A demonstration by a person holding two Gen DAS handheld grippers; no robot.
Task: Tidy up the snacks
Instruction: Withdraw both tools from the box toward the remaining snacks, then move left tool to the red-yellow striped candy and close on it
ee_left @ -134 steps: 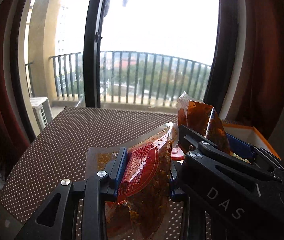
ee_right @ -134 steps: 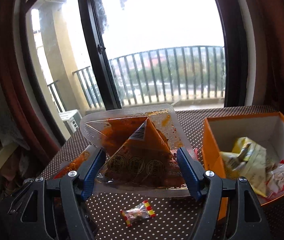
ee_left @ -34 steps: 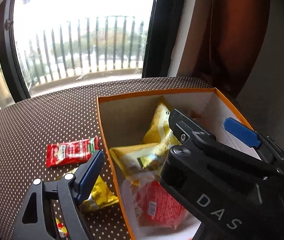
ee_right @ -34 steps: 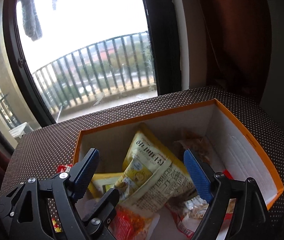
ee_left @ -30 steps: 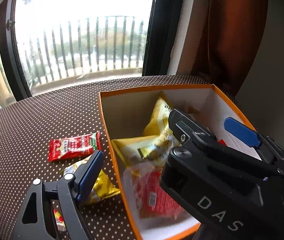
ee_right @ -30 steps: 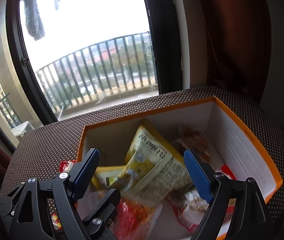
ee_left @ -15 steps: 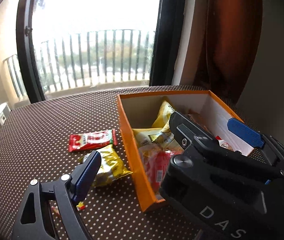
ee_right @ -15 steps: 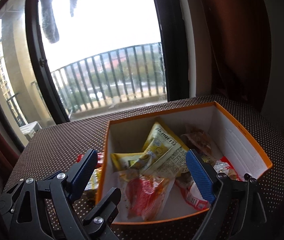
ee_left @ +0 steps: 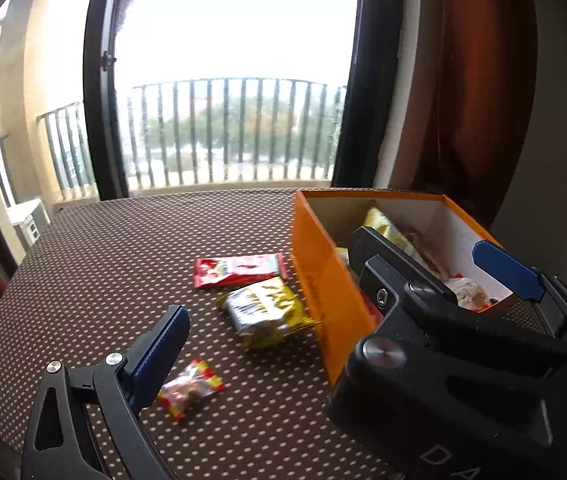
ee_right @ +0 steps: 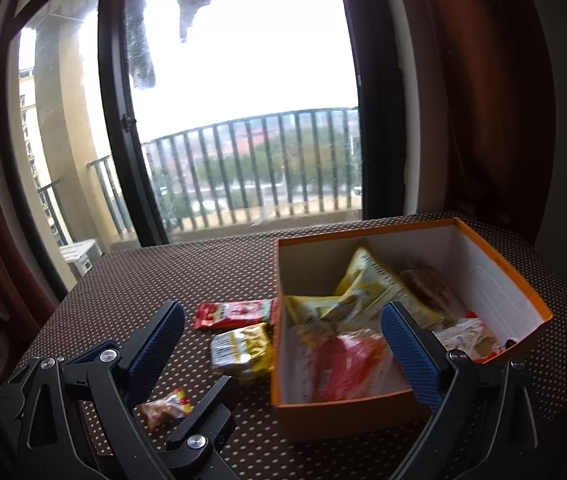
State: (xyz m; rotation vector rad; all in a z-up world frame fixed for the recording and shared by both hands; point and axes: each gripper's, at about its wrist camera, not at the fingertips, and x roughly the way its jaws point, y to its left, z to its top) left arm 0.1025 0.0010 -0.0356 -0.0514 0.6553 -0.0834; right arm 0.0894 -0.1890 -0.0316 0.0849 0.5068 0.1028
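Both grippers are hanging above the near edge of the dotted tablecloth point(ee_right: 155, 276), neither gripping anything. Left gripper point(ee_left: 323, 300) is standing wide open, jaws empty. Right gripper point(ee_right: 283, 344) is likewise spread wide, nothing between its blue pads.

Orange box point(ee_right: 347, 412) is sitting to the right, already holding several packets in a loose heap. Three snacks are lying on the cloth outside it:
- red packet point(ee_left: 239, 269), flat, just beside the box's left wall
- yellow packet point(ee_left: 267, 312), puffed, its corner touching or nearly touching the box
- small wrapped candy point(ee_left: 189, 388), nearest the left gripper's pad

Handling, as I judge it: all three are looking light, crinkly and slick, film wrappers that will slide rather than resist. Yellow packet probably wants a pinch across its sealed end seam, not the puffed middle. The candy is tiny; grasping its twisted end or squeezing the body flat against the cloth seems safest.
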